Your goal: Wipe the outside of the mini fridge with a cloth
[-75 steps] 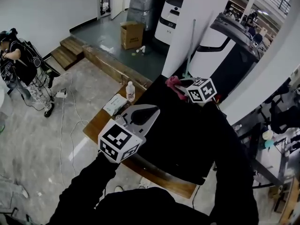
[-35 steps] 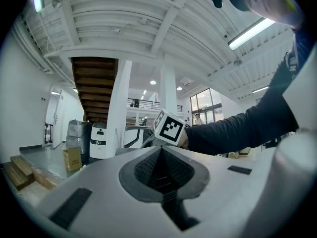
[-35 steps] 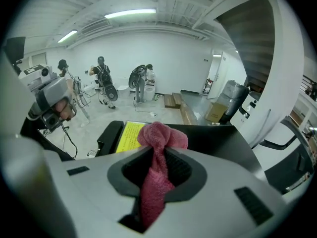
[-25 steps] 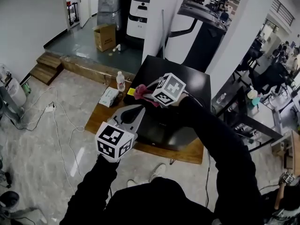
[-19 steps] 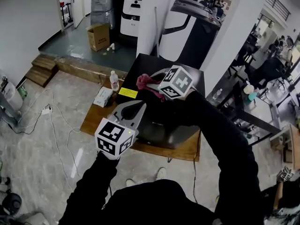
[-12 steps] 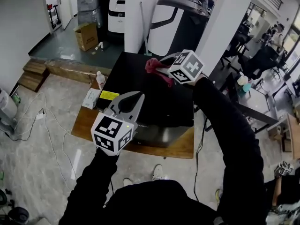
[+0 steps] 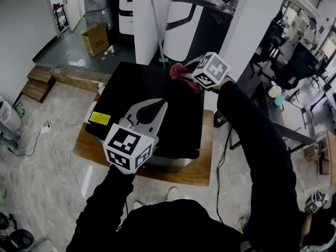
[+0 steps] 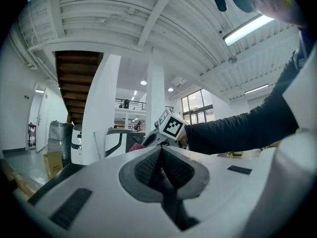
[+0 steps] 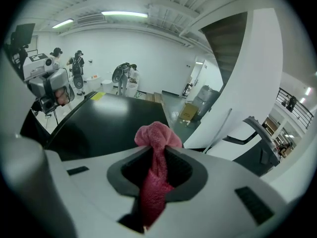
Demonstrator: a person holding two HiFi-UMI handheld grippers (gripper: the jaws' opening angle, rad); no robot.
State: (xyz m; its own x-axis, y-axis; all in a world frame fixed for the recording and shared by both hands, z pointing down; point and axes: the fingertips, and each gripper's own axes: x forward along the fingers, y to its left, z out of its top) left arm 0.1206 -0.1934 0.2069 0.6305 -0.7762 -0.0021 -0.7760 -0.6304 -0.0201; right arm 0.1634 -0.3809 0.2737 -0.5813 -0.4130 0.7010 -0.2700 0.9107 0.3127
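The black mini fridge (image 7: 131, 88) stands below me, and its glossy top (image 9: 106, 115) fills the right gripper view. My right gripper (image 7: 189, 75) is shut on a pink cloth (image 7: 180, 72) at the top's far right edge. The cloth (image 9: 156, 138) bunches out past the jaws. My left gripper (image 7: 159, 104) hovers over the middle of the fridge top, shut with nothing in it. In the left gripper view its jaws (image 8: 160, 151) meet, and the right gripper's marker cube (image 8: 171, 124) shows beyond them.
The fridge sits on a low wooden platform (image 7: 206, 159) and carries a yellow label (image 7: 100, 118) on its left side. A white pillar (image 7: 149, 20) and a dark machine (image 7: 202, 25) stand behind. A cardboard box (image 7: 95, 38), steps (image 7: 37, 85) and floor cables (image 7: 55, 140) lie left. People (image 9: 77, 66) stand far off.
My right gripper has carried the cloth across the fridge top, from near the labelled left side to the far right edge. The left gripper has stayed shut above the top.
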